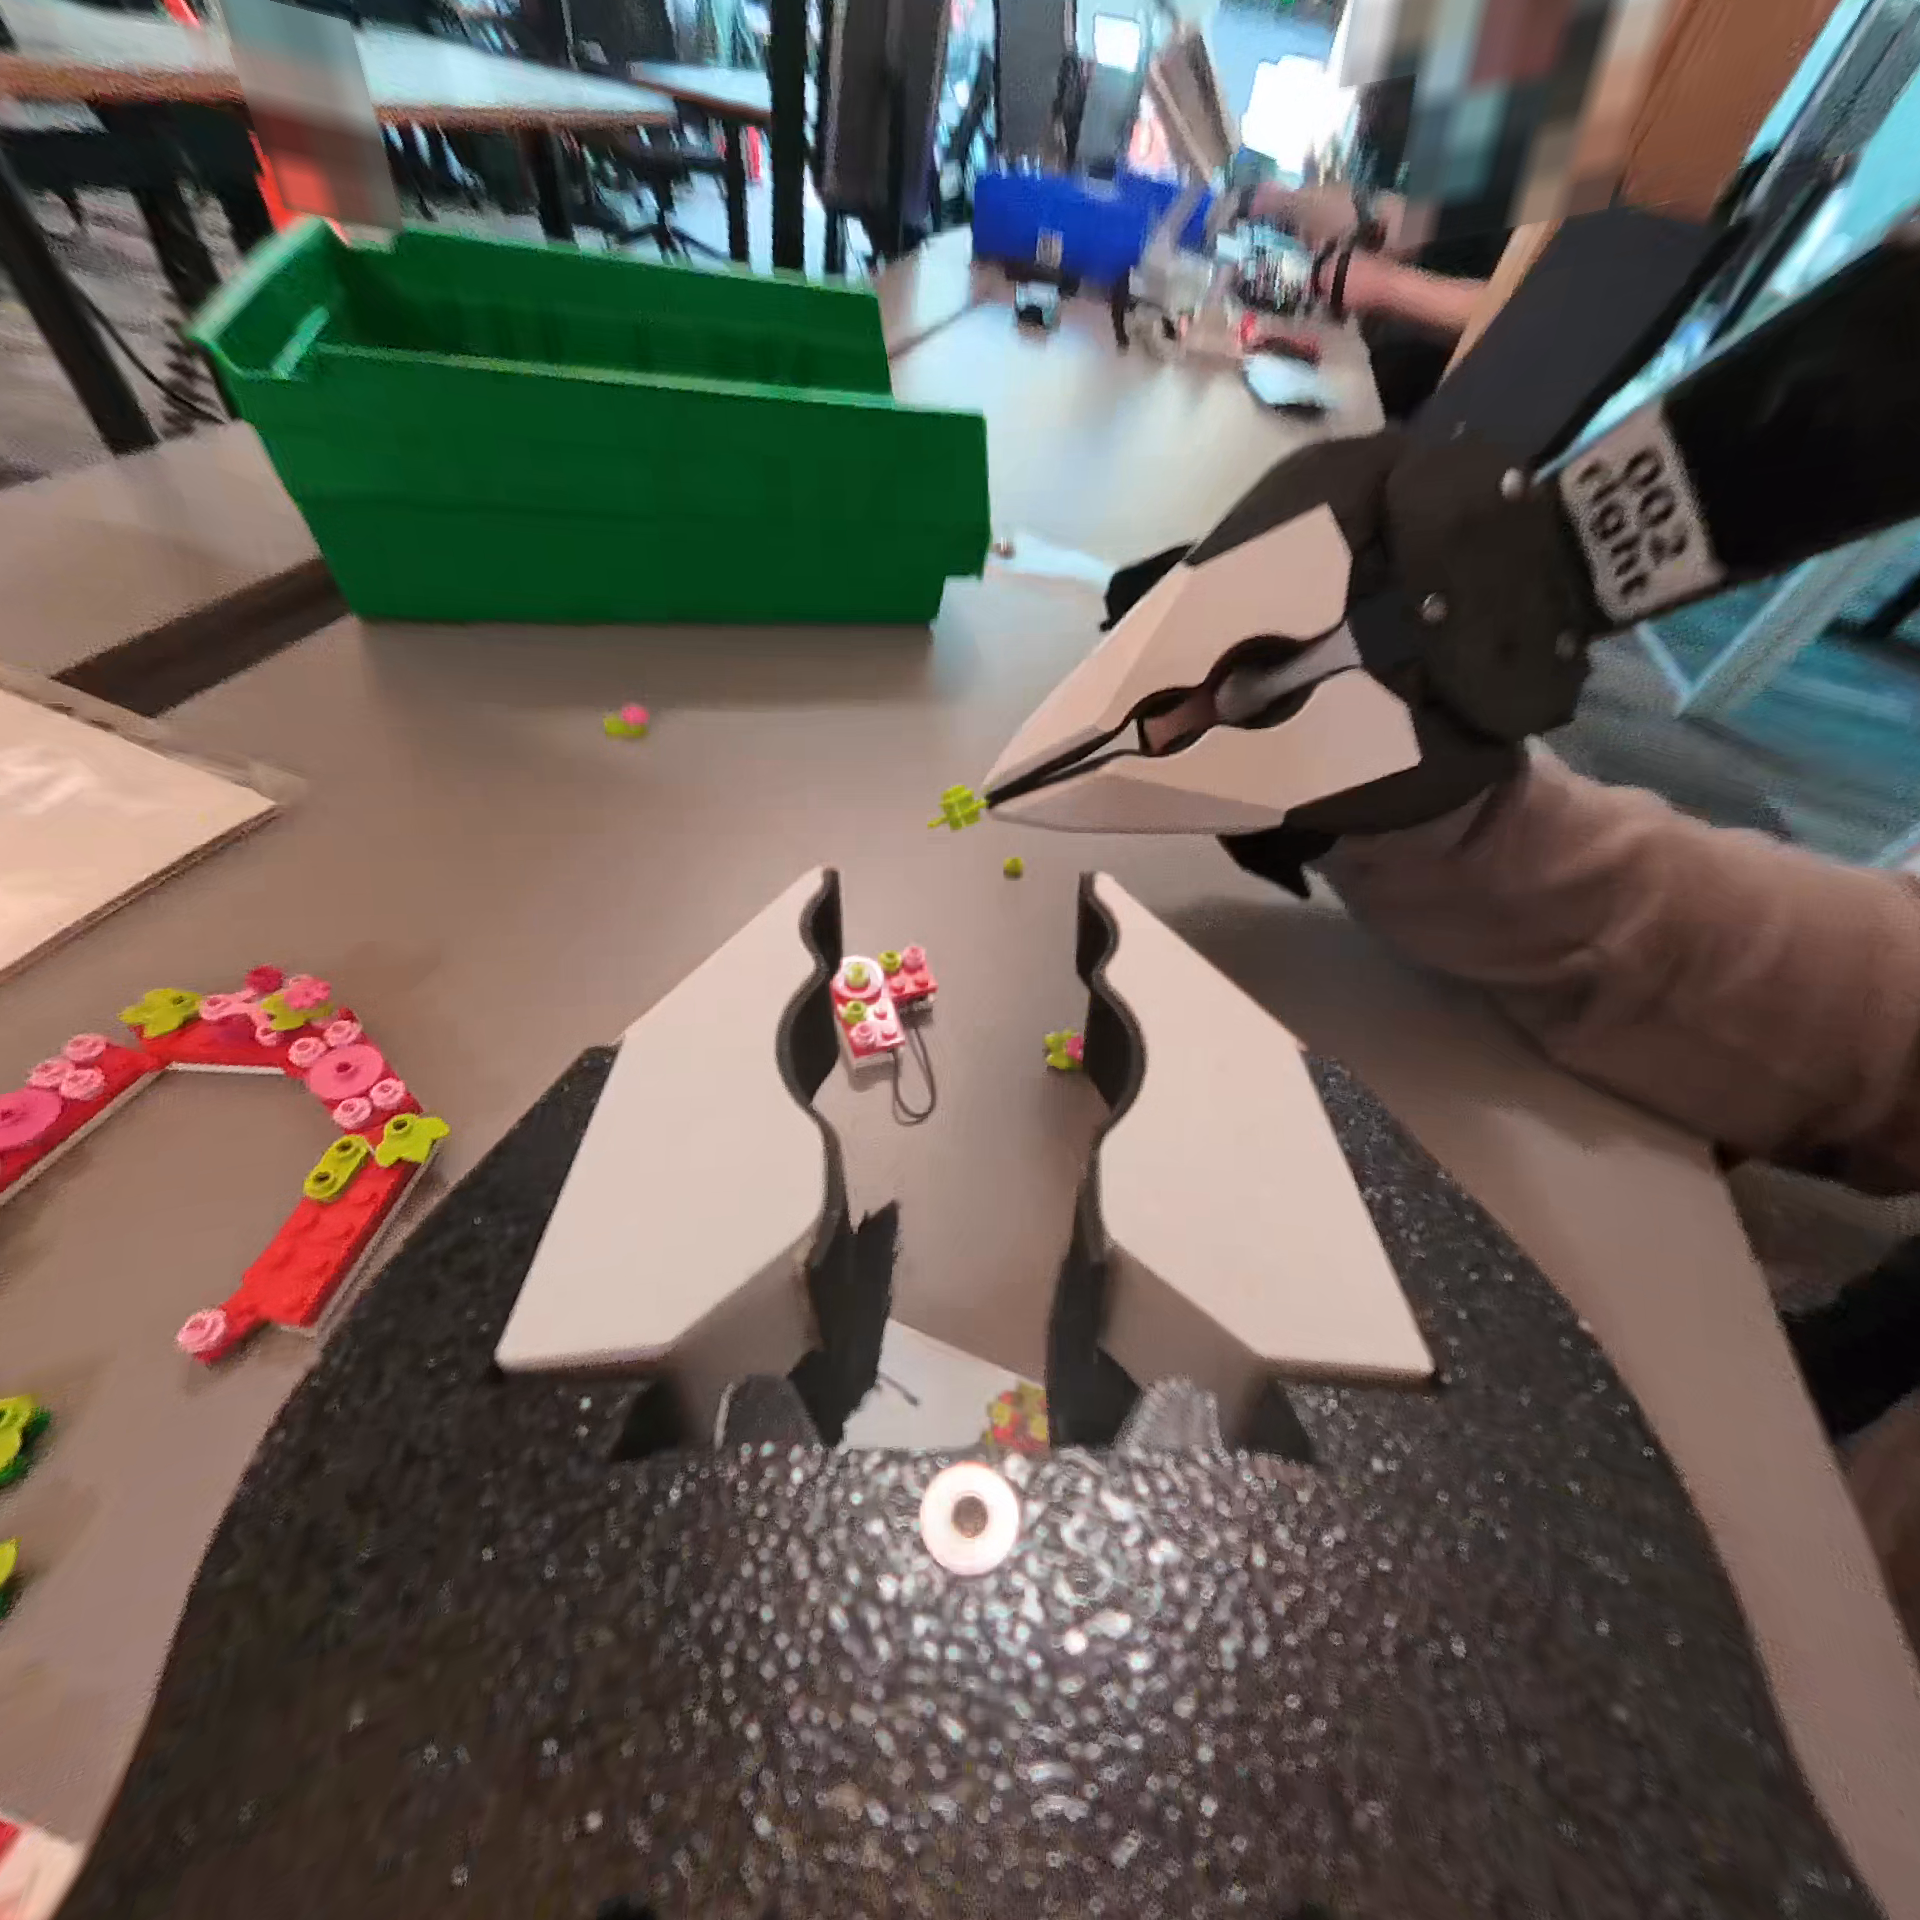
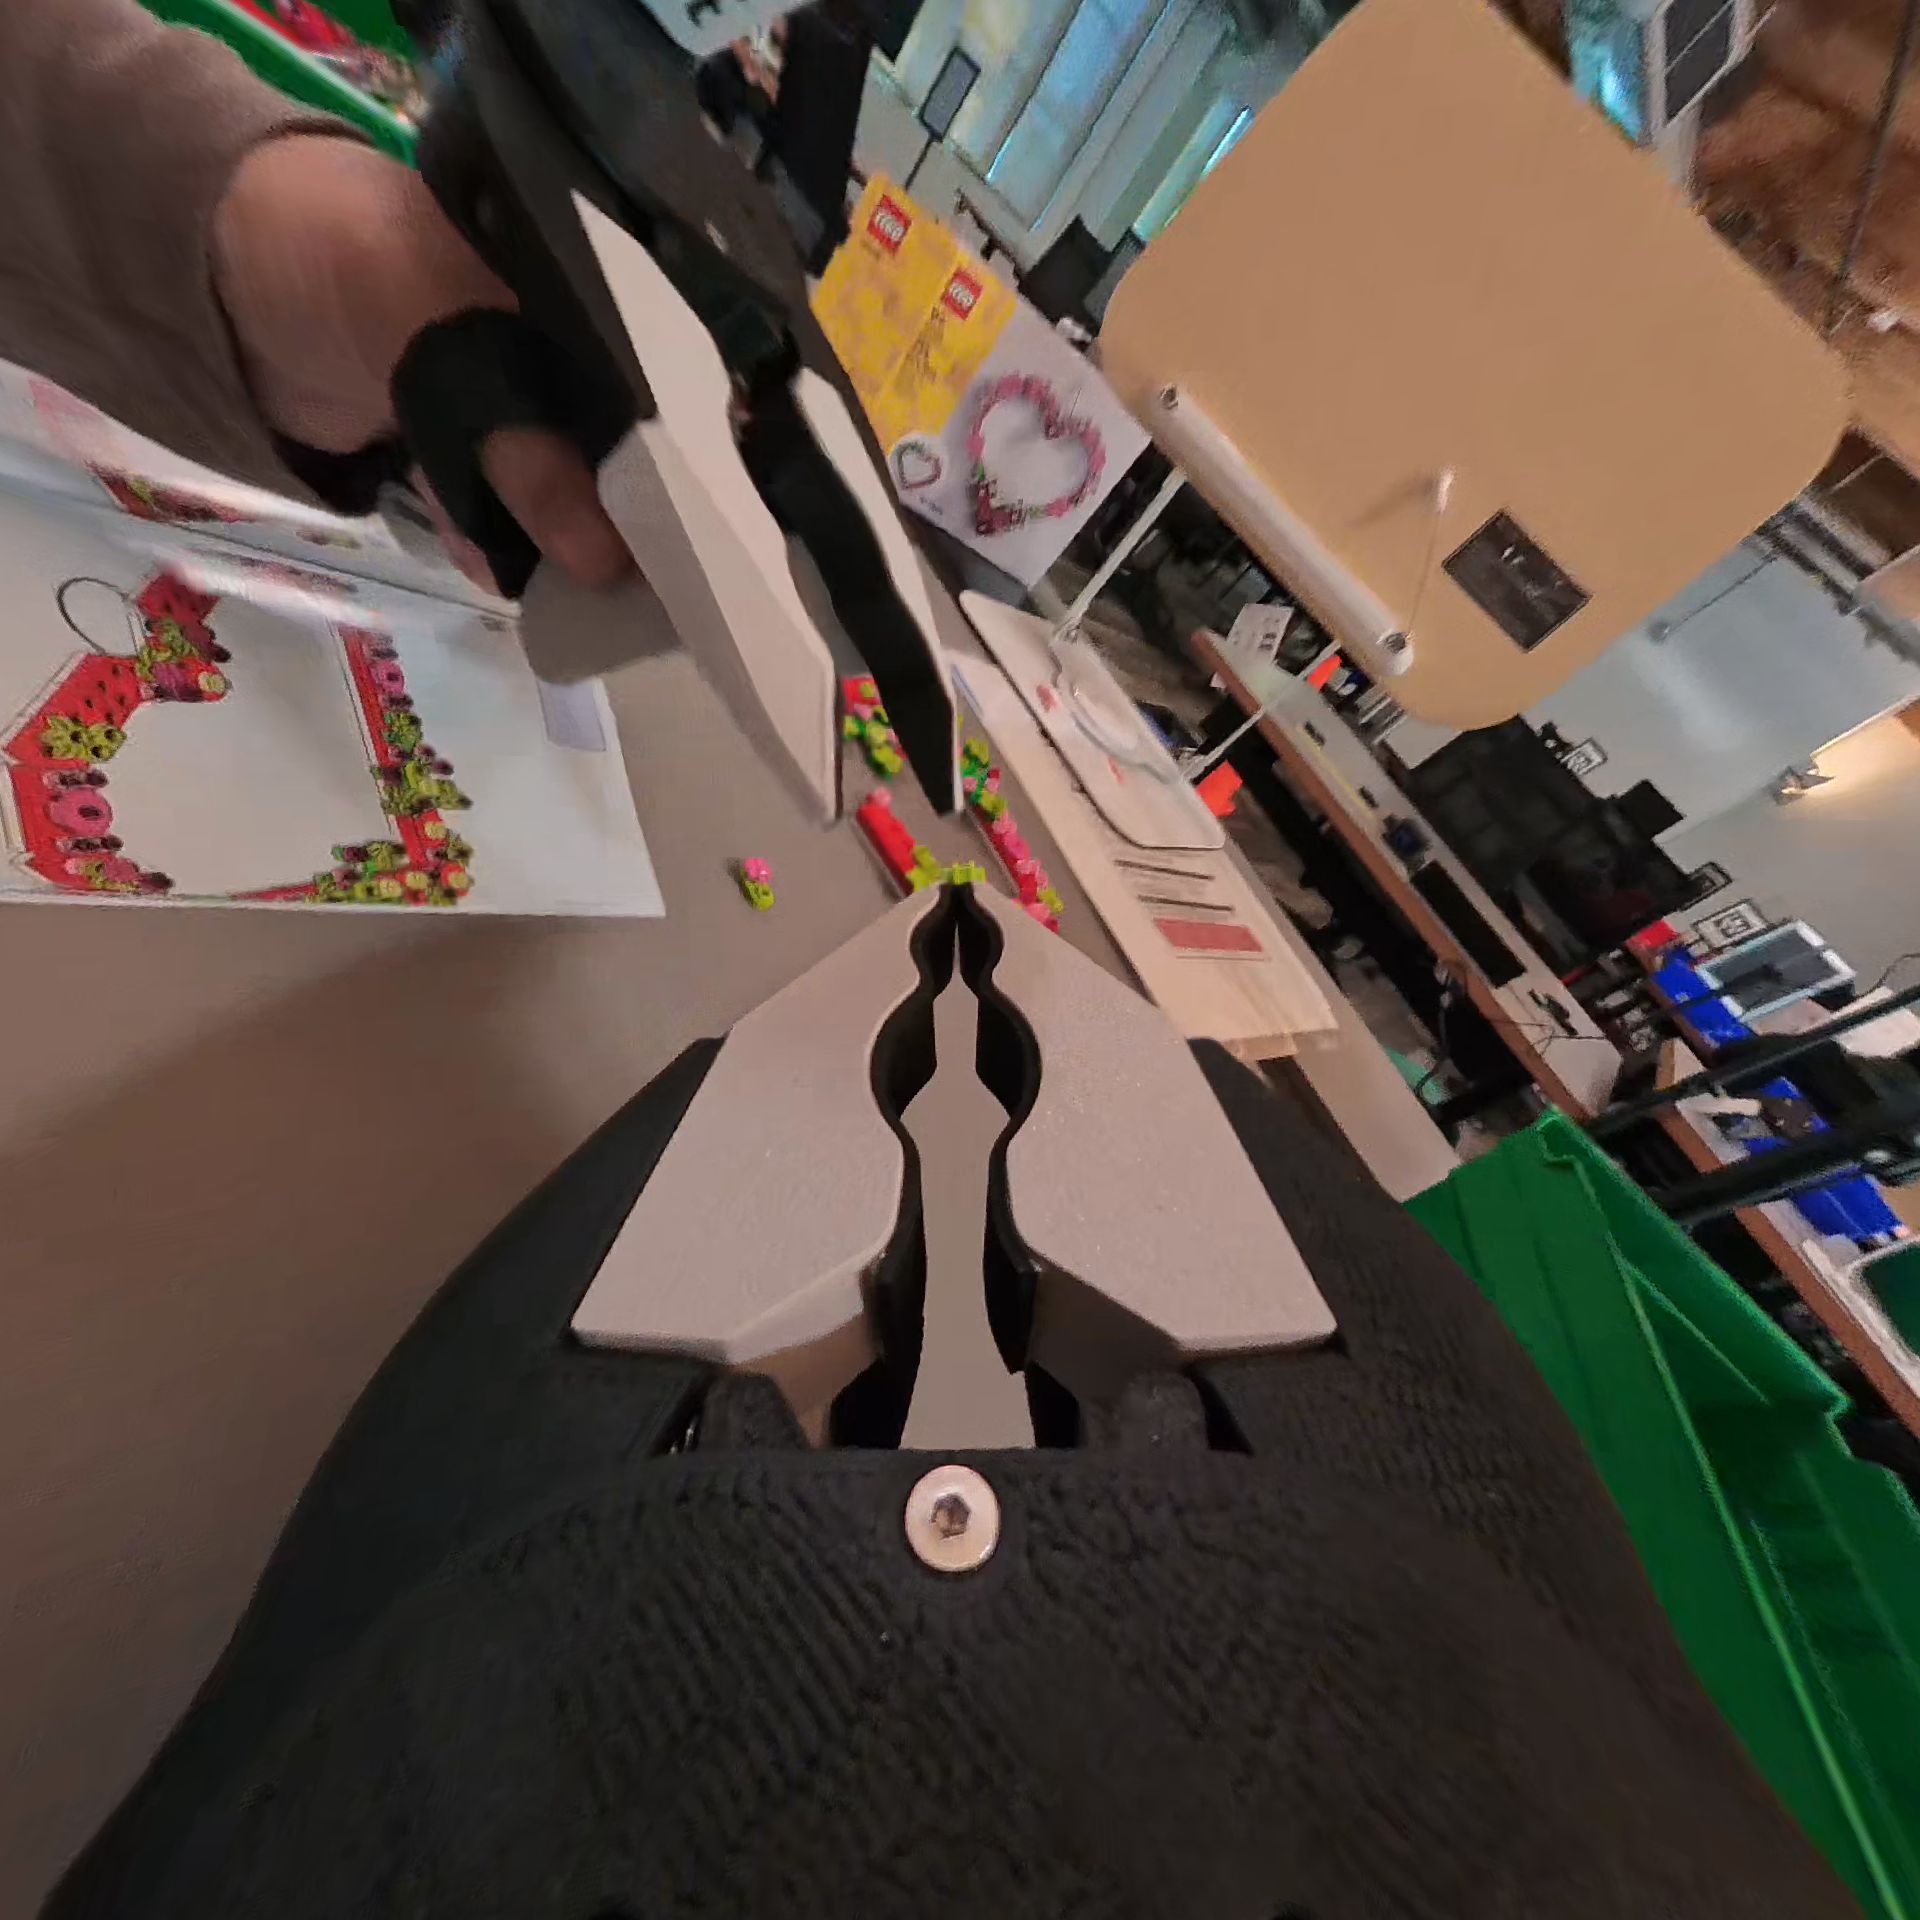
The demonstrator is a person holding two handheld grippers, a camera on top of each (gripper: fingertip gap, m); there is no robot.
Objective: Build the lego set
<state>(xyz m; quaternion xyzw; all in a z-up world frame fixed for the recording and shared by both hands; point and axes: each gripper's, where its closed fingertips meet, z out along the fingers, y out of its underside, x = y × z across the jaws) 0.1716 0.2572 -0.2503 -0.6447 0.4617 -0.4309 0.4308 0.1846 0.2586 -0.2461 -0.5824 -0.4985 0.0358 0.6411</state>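
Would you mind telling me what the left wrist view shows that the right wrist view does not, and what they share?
Only the left wrist view shows the small red-and-white brick assembly with a thin black loop lying between the open left gripper fingers. Only the right wrist view shows the open instruction booklet and the yellow-and-white set box. Both show the right gripper pinching a tiny lime-green leaf piece, the green plastic bin and the partly built red heart frame.

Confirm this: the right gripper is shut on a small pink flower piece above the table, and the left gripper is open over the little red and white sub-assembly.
Not quite: the piece pinched at the tips of the right gripper is a lime green piece, not pink, as the left wrist view shows. The rest holds: the left gripper is open over the small red and white sub-assembly.
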